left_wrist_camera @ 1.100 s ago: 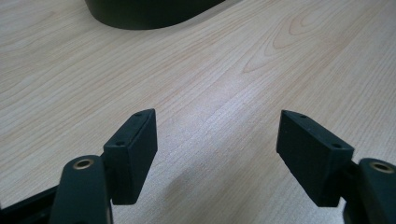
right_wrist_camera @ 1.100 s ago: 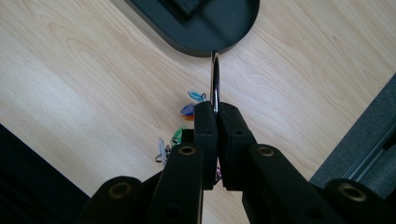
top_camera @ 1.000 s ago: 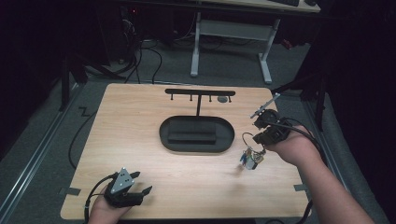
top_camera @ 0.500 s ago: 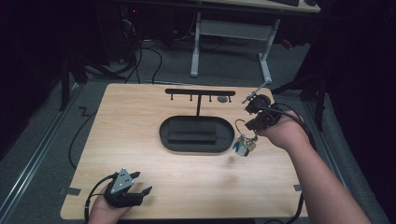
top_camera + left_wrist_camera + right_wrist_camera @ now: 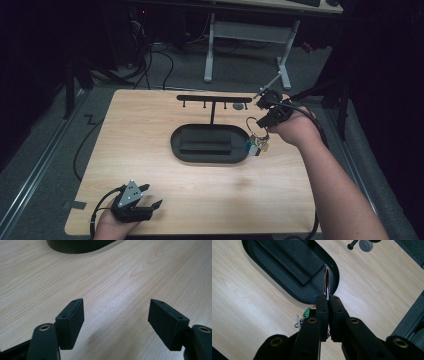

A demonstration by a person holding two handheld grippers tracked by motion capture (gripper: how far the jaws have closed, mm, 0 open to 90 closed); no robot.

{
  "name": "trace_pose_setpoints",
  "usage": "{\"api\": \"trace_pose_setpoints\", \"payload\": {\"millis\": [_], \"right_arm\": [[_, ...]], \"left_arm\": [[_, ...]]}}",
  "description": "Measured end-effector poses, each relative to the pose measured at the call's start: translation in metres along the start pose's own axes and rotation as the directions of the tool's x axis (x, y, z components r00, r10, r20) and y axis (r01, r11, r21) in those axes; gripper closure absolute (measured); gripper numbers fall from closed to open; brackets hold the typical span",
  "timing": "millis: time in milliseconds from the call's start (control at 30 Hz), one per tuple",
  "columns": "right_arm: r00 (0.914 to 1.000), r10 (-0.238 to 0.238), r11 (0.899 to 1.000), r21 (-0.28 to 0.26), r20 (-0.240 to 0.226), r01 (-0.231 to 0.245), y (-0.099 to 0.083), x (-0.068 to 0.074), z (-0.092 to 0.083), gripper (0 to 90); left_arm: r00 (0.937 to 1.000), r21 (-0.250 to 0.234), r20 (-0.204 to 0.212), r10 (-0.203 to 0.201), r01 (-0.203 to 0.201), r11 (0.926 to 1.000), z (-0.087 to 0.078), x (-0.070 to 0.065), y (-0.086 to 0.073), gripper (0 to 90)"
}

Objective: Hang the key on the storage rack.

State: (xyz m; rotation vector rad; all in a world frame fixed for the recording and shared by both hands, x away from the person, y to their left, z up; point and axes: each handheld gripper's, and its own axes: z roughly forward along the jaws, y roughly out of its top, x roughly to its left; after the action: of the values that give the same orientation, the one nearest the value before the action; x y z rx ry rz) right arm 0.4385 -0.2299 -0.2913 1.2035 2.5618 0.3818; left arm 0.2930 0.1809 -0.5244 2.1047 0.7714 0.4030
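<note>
A black stand has an oval base (image 5: 182, 150) and a post carrying a crossbar (image 5: 200, 98) with several small hooks. My right gripper (image 5: 261, 121) hovers just right of the base, shut on a silver key ring (image 5: 326, 280). A bunch of keys (image 5: 255, 146) with coloured tags dangles below it, above the table beside the base's right end. In the right gripper view the ring stands on edge over the base's rim (image 5: 332, 270). My left gripper (image 5: 151, 196) rests low at the table's front left, open, with bare wood between its jaws (image 5: 116, 315).
A small grey round disc (image 5: 239, 106) lies under the crossbar's right end. The wooden table (image 5: 150, 130) ends close on the right of my right hand. Behind the table stand a white desk frame (image 5: 247, 30) and cables on the floor.
My right gripper has carried the key bunch up off the table, farther back and to the left, toward the stand's right end. The left gripper has stayed put.
</note>
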Motion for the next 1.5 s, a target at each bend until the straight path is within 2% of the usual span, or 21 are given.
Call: {"api": "trace_pose_setpoints", "payload": {"millis": [400, 533, 600, 667, 700, 1000, 1133, 1300, 1333, 1433, 1500], "right_arm": [[0.9997, 0.021, 1.000, -0.004, -0.014, -0.021, 0.022, -0.012, 0.016, 87.6], [0.9999, 0.009, 1.000, -0.012, -0.008, -0.009, 0.030, -0.016, 0.021, 87.6], [0.9998, 0.019, 1.000, -0.009, -0.007, -0.019, 0.033, -0.018, 0.024, 87.6], [0.9992, 0.039, 0.999, -0.004, -0.009, -0.039, 0.035, -0.020, 0.028, 87.5], [0.9996, 0.025, 1.000, -0.012, -0.014, -0.026, 0.036, -0.023, 0.030, 87.6], [0.9985, 0.053, 0.999, -0.011, -0.018, -0.053, 0.039, -0.034, 0.045, 87.4], [0.9987, 0.048, 0.999, -0.018, -0.019, -0.048, 0.040, -0.038, 0.049, 87.3], [0.9993, 0.036, 0.999, -0.020, -0.009, -0.036, 0.042, -0.041, 0.052, 87.1], [0.9987, 0.052, 0.999, -0.014, -0.006, -0.052, 0.042, -0.040, 0.053, 86.9], [0.9993, 0.026, 0.999, -0.029, 0.027, -0.025, 0.043, -0.043, 0.054, 85.5], [0.9988, 0.033, 0.999, -0.029, 0.037, -0.032, 0.043, -0.044, 0.055, 83.3]], "left_arm": [[1.0000, 0.010, 0.007, 0.000, 0.000, 0.9999, 0.001, 0.001, -0.001, 29.7], [1.0000, 0.008, 0.008, 0.000, 0.000, 1.0000, 0.001, 0.001, -0.001, 29.7], [1.0000, 0.009, 0.010, -0.001, 0.001, 1.0000, 0.002, 0.001, -0.001, 29.7], [0.9999, 0.017, 0.013, 0.010, -0.010, 0.9998, 0.002, 0.000, -0.001, 29.7], [0.9999, 0.014, 0.012, 0.010, -0.010, 0.9998, 0.003, 0.000, -0.001, 29.7], [0.9998, 0.018, 0.017, 0.004, -0.005, 0.9998, 0.002, 0.001, -0.003, 29.7], [0.9998, 0.021, 0.018, 0.003, -0.003, 0.9998, 0.002, 0.001, -0.004, 29.7], [0.9997, 0.029, 0.024, 0.008, -0.009, 0.9995, 0.003, -0.001, -0.004, 29.8], [0.9997, 0.027, 0.024, 0.009, -0.010, 0.9996, 0.004, -0.001, -0.004, 29.8], [0.9996, 0.031, 0.026, 0.011, -0.011, 0.9995, 0.004, -0.001, -0.005, 29.8], [0.9996, 0.030, 0.027, 0.007, -0.008, 0.9995, 0.004, 0.000, -0.005, 29.8]]}}
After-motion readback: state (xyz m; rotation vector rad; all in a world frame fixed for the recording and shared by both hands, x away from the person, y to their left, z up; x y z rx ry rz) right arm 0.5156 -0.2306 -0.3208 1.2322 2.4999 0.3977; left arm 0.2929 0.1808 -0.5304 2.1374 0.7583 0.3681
